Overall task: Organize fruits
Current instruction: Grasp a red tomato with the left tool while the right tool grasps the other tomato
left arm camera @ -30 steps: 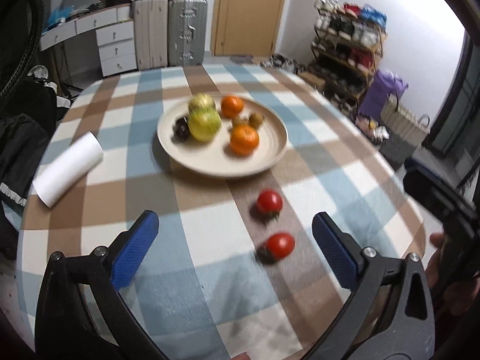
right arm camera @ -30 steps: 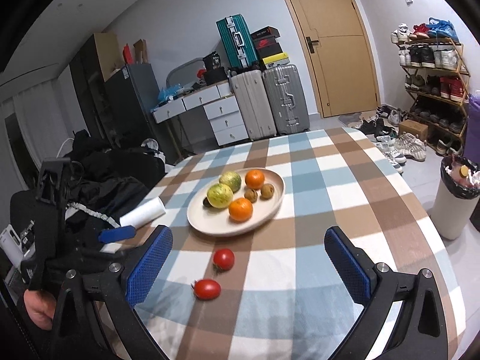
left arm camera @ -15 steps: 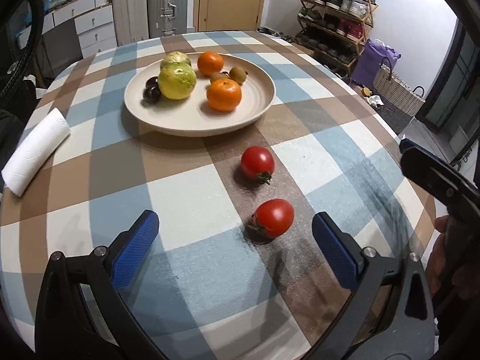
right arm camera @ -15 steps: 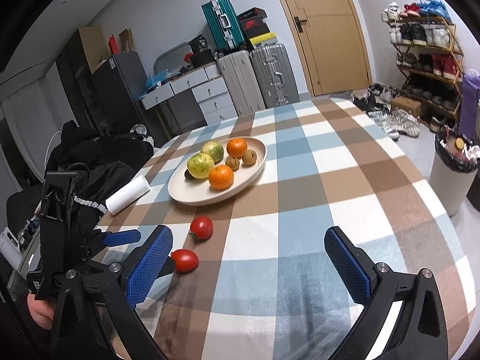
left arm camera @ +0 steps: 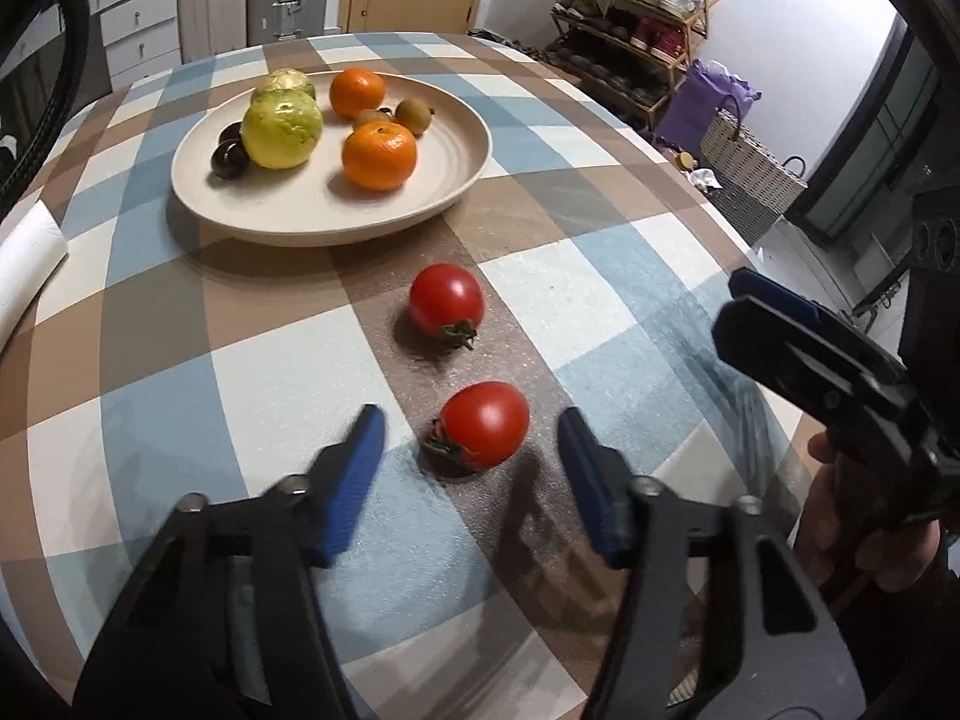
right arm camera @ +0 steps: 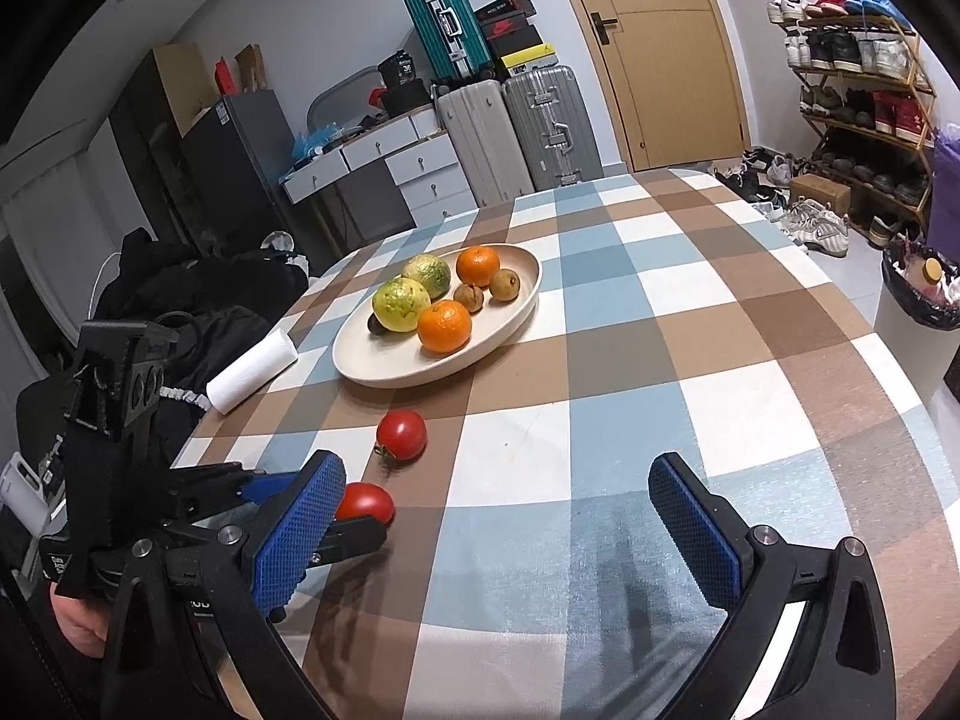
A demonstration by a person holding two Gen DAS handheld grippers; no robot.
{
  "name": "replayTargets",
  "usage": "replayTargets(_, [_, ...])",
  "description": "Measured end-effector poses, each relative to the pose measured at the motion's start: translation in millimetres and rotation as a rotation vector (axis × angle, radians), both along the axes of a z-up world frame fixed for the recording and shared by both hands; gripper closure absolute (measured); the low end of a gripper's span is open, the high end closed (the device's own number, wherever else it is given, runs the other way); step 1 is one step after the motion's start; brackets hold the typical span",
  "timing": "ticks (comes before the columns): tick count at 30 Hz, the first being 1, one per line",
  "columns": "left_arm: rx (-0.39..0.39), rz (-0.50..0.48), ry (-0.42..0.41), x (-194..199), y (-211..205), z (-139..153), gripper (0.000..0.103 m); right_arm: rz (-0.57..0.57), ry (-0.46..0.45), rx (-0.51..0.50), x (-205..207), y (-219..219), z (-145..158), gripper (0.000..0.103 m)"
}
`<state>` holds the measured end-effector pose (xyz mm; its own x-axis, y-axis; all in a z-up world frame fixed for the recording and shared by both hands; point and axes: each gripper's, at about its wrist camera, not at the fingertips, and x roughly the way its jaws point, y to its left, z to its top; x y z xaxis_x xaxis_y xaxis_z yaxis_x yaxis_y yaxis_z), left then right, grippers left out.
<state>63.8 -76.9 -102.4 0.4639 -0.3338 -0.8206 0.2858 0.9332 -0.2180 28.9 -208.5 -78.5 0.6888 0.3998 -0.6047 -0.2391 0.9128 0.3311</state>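
On the checked cloth of the desk (left arm camera: 600, 276), at the left, the left gripper (left arm camera: 468, 438) is held low with its jaws part open, one blue pad on each side of the near tomato (left arm camera: 483, 426); a gap shows on both sides, so nothing is clamped. Just beyond it lies the far tomato (left arm camera: 447, 300), apart from the first and short of the plate (left arm camera: 252, 210). That plate holds two oranges, two yellow-green fruits, small brown fruits and a dark fruit half hidden behind a green one. A white paper roll (left arm camera: 27, 264) is cut off at the frame's left edge. Further right, the right gripper (right arm camera: 498, 516) hovers over bare cloth with jaws wide apart, holding nothing. From its camera the near tomato (right arm camera: 366, 501) is partly covered by the gripper's own left pad and the other gripper's finger. Its hand (left arm camera: 864, 516) is partly masked by the tool.
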Motion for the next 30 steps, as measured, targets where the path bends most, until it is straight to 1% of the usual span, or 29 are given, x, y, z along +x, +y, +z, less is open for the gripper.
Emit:
replayTargets(2, [-0.006, -0.016, 0.003, -1, -1, 0, 0.066, -0.003, 0.004, 0.002, 1, -1, -1, 0.000])
replayTargets(4, [-0.014, -0.028, 0.010, 1, -2, -1, 0.075, -0.008, 0.010, 0.005, 3, -1, -1, 0.000])
replayTargets(7, [-0.032, -0.028, 0.013, 0, 1, -1, 0.076, -0.012, 0.016, 0.006, 5, -2, -2, 0.000])
replayTargets(11, [-0.038, -0.031, 0.005, -2, 3, 0, 0.077, -0.012, 0.021, -0.001, 6, 0, -3, 0.000])
replayTargets(18, [-0.079, -0.019, -0.009, -5, 15, 6, 0.077, -0.017, 0.047, 0.003, 13, 2, -6, 0.000])
replayTargets(22, [-0.122, 0.007, -0.009, -5, 30, 9, 0.077, 0.005, 0.055, 0.017, 19, 8, -6, 0.000])
replayTargets(26, [-0.183, 0.050, -0.008, -4, 51, 12, 0.077, 0.059, 0.065, 0.030, 26, 21, -8, 0.000])
replayTargets(30, [-0.227, 0.093, -0.018, -4, 75, 19, 0.077, 0.087, 0.068, 0.004, 35, 39, -10, 0.001])
